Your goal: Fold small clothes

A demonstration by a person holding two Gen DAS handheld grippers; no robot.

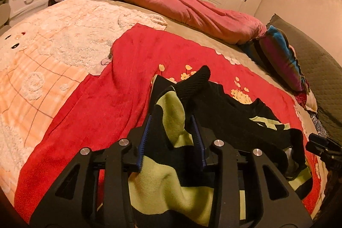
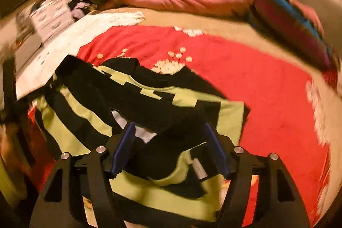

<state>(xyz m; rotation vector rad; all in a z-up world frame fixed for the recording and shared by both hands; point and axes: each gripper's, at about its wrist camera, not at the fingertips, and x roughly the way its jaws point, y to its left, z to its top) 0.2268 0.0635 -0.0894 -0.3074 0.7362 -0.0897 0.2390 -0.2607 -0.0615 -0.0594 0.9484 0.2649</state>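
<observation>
black-and-lime knit sweater (image 2: 149, 99) heaped on the red blanket (image 2: 256, 89), long axis running side to side between both tools, cloth bunched between the parted blue pads of left gripper (image 1: 172, 140) and right gripper (image 2: 168, 149) alike, neither visibly clamped.

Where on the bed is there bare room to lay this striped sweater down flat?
Free: the red blanket between the black-and-green sweater and the peach quilt, and its stretch toward the striped pillow. Crowded: the far edge under the pink duvet.
</observation>
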